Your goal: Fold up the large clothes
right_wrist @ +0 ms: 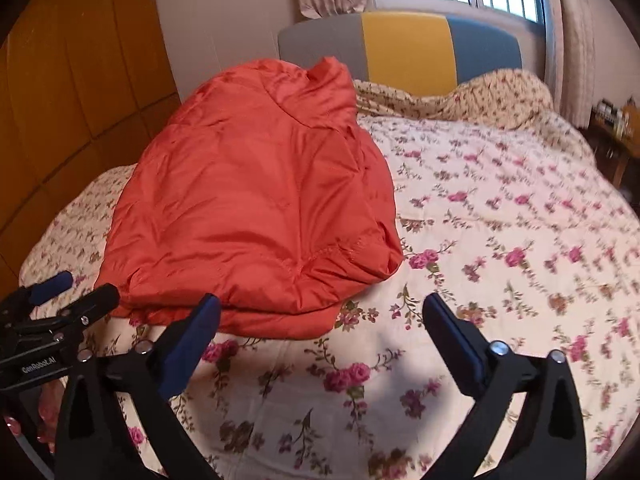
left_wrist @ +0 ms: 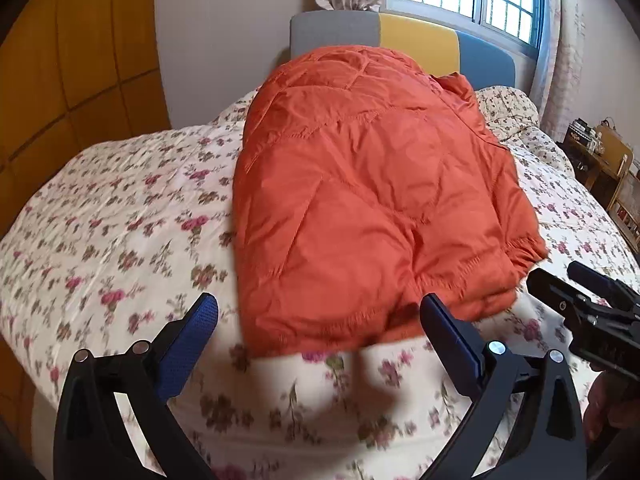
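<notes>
The jacket (left_wrist: 372, 200) lies folded on the bed (left_wrist: 120, 216); the left claw (left_wrist: 320, 320) and right claw (right_wrist: 320, 320) gape wide, empty, apparently letting it settle.

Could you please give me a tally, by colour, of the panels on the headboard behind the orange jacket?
Grey panel: 1
Yellow panel: 1
Blue panel: 1
Total: 3 panels on the headboard, which stands at the far end of the bed behind the orange jacket.
</notes>
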`<state>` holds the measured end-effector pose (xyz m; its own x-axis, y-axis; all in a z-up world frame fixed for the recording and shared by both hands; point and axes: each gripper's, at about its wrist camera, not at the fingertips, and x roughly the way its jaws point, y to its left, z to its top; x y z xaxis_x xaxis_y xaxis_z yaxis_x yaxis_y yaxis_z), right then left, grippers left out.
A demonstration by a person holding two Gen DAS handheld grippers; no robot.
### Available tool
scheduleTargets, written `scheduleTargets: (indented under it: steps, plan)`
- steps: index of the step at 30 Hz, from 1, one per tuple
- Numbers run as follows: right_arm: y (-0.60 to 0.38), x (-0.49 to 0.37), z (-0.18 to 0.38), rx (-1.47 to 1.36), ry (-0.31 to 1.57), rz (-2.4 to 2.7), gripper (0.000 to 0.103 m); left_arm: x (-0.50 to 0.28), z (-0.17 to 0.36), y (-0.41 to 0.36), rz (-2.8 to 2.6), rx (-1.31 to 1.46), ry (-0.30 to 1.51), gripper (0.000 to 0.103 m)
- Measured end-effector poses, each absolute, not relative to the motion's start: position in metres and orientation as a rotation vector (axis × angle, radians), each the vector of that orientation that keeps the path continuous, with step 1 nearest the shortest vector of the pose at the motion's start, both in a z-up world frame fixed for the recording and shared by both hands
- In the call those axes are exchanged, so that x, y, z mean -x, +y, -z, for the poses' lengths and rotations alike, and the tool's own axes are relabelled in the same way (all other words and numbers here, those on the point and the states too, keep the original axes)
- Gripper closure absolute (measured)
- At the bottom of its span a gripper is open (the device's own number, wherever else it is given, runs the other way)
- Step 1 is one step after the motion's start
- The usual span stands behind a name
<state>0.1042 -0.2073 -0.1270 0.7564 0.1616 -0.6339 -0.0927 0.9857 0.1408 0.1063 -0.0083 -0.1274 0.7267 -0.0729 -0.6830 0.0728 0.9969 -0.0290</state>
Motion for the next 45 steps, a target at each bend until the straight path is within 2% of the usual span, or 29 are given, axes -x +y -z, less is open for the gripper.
scheduleTargets:
  steps: [20, 45]
  plan:
    - [-0.19, -0.047, 0.055, 0.015, 0.542, -0.055, 0.002, -0.039, 0.072, 0.002, -0.032, 0.008, 0.606, 0.003]
    - [-0.192, -0.047, 0.055, -0.015, 0.57, -0.066, 0.002, -0.035, 0.063, 0.002, -0.042, 0.034, 0.594, 0.003]
